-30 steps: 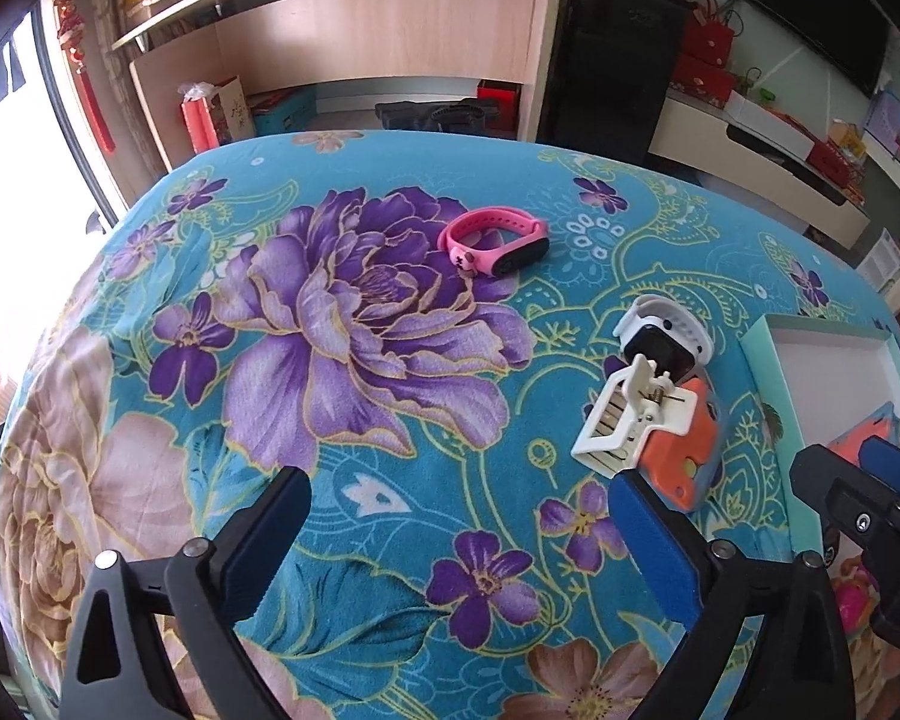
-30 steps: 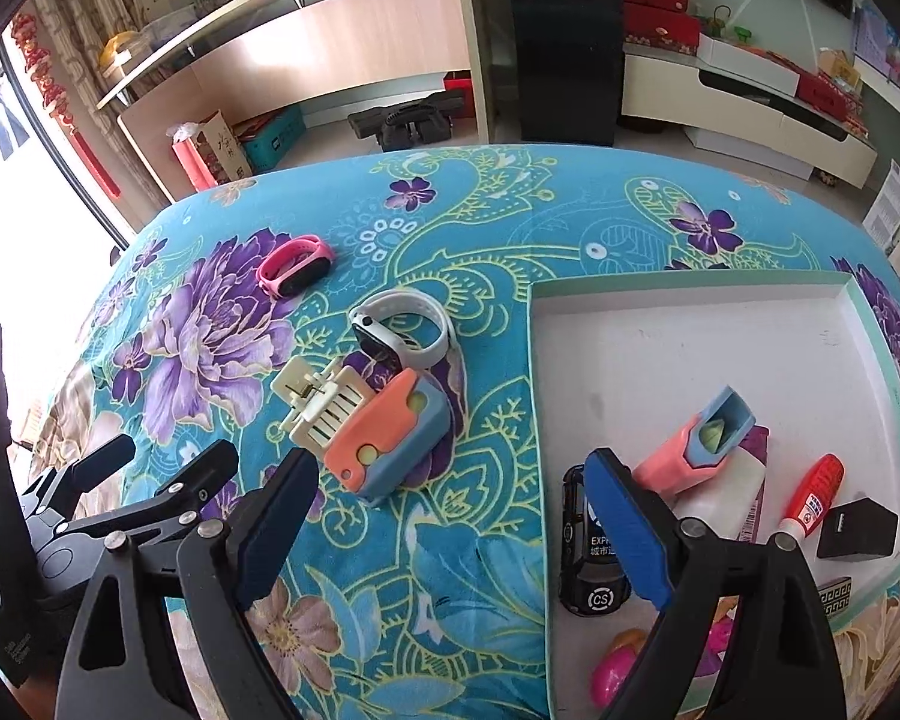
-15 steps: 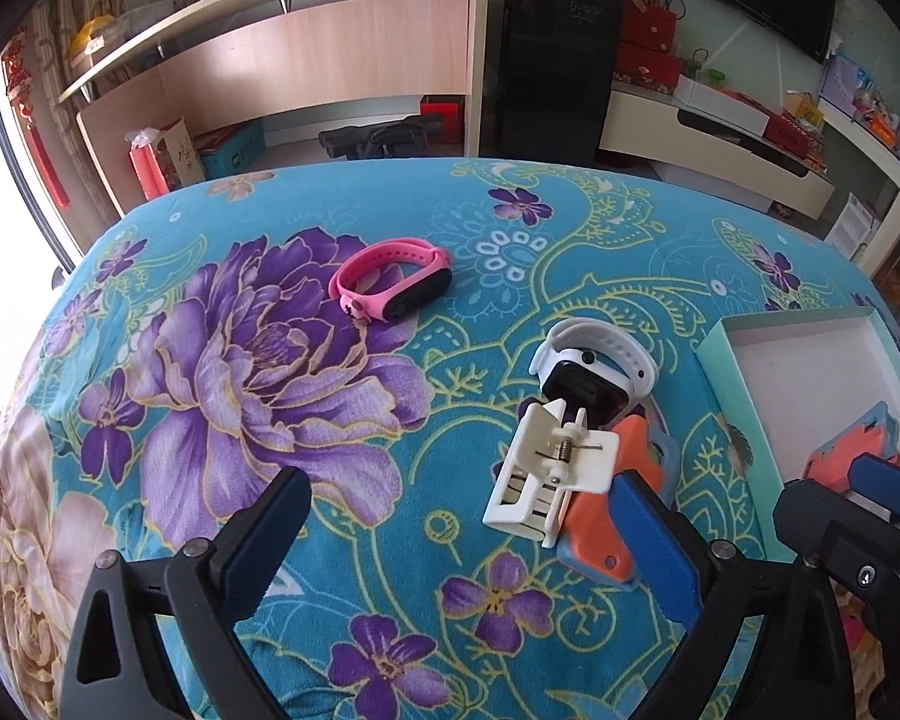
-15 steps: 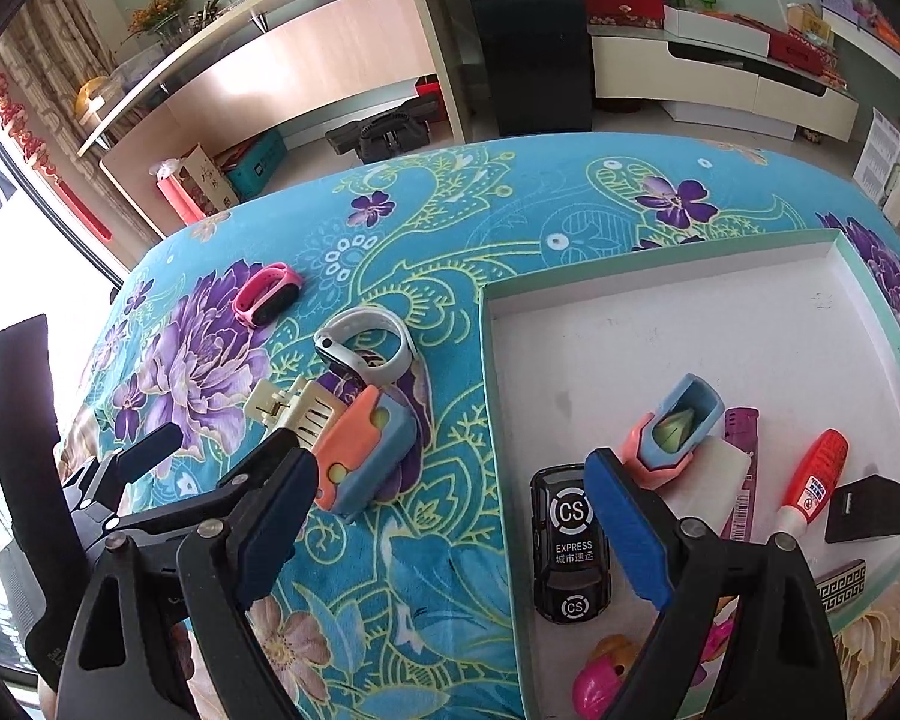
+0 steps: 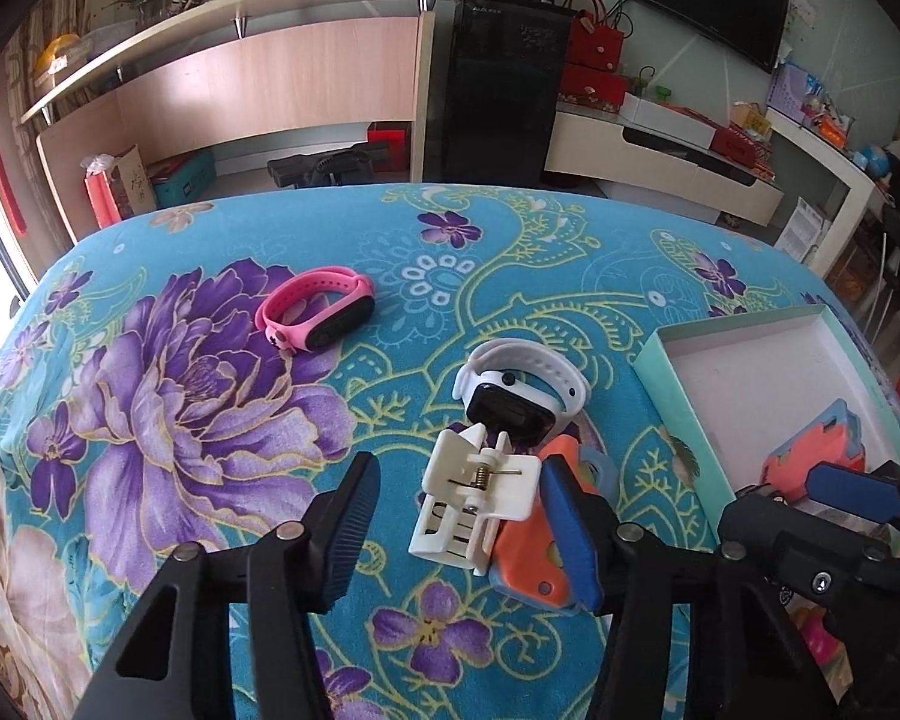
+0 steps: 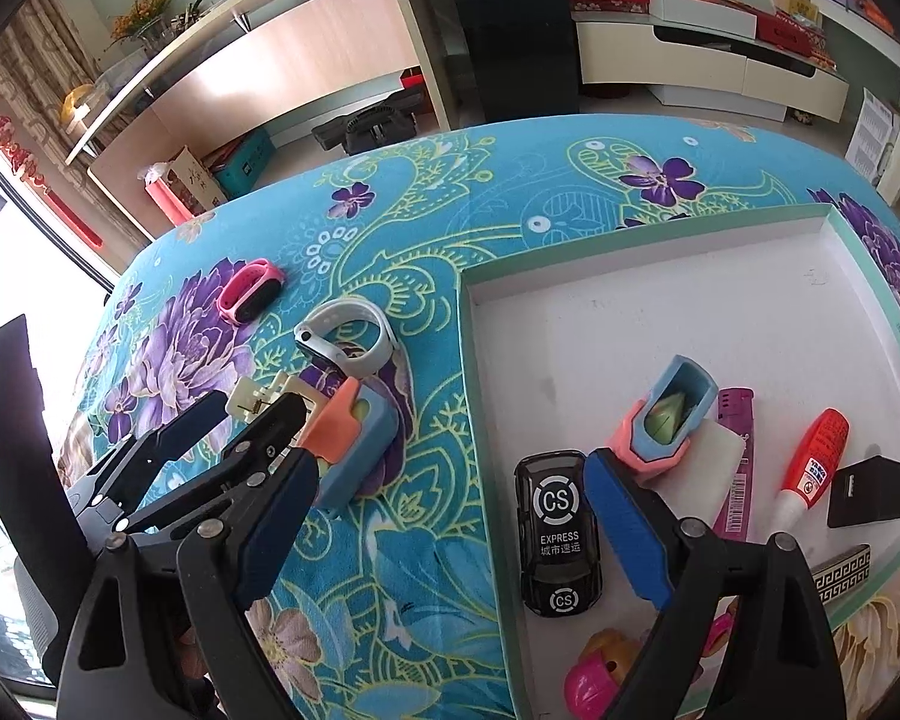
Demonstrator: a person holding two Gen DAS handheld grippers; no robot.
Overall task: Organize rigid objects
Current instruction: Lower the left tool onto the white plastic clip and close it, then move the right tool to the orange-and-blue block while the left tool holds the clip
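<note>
On the flowered blue cloth lies a cream spring clip (image 5: 474,498), leaning on an orange and blue plastic piece (image 5: 522,564). My left gripper (image 5: 462,480) straddles the clip and its jaws are closing. The right finger sits against the clip's edge; the left finger stands apart from it. Behind them lie a white smartwatch (image 5: 522,390) and a pink fitness band (image 5: 318,312). My right gripper (image 6: 450,468) hangs open over the near left rim of the teal tray (image 6: 468,360), holding nothing. The right wrist view also shows the left gripper (image 6: 249,414) at the clip (image 6: 258,396).
The tray holds a black toy car (image 6: 561,534), an orange and blue piece (image 6: 666,420), a red glue bottle (image 6: 810,462), a purple lighter (image 6: 735,480) and a black box (image 6: 873,492). Shelves and a dark cabinet stand beyond the table's far edge.
My left gripper has slid right until the cream clip lies between its fingers, and its jaws have narrowed. The right gripper has barely shifted and stays equally wide.
</note>
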